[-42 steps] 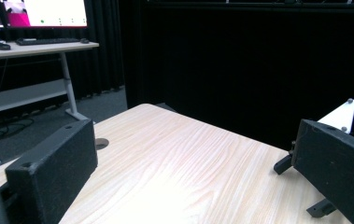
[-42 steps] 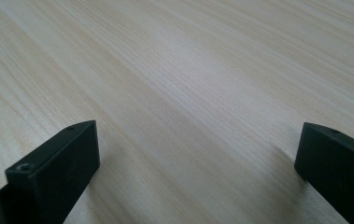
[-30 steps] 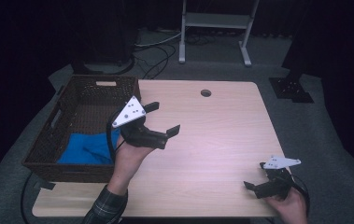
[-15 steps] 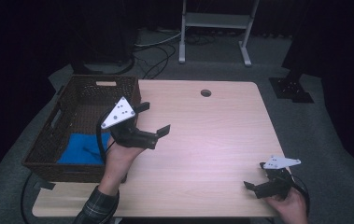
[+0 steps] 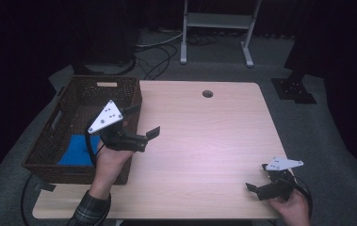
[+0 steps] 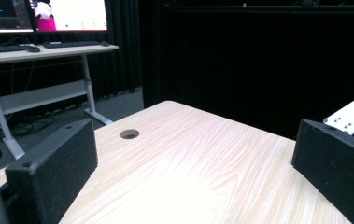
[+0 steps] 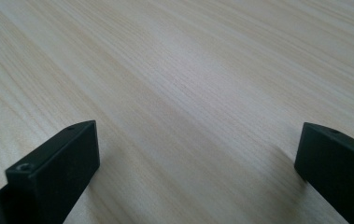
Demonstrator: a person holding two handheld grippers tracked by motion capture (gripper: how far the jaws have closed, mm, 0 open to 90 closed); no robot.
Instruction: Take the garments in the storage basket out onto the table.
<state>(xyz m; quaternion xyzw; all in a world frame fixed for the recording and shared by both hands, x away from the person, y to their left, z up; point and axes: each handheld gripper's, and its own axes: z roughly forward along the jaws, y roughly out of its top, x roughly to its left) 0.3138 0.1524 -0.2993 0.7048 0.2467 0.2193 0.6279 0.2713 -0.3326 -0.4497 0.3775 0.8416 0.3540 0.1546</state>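
Left tool [image 5: 141, 123] drifts back toward basket [image 5: 79, 98], jaws apart, empty. Blue cloth [image 5: 77, 149] already inside basket. Right tool [image 5: 256, 188] far from basket, open, idle. Looks basically done.

Dark brown woven basket [image 5: 68, 101] holds bright blue cloth [image 5: 78, 149]; pale woodgrain table [image 5: 204, 136].

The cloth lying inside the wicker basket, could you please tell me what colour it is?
Bright blue. The cloth in the brown basket shows best in the high view.
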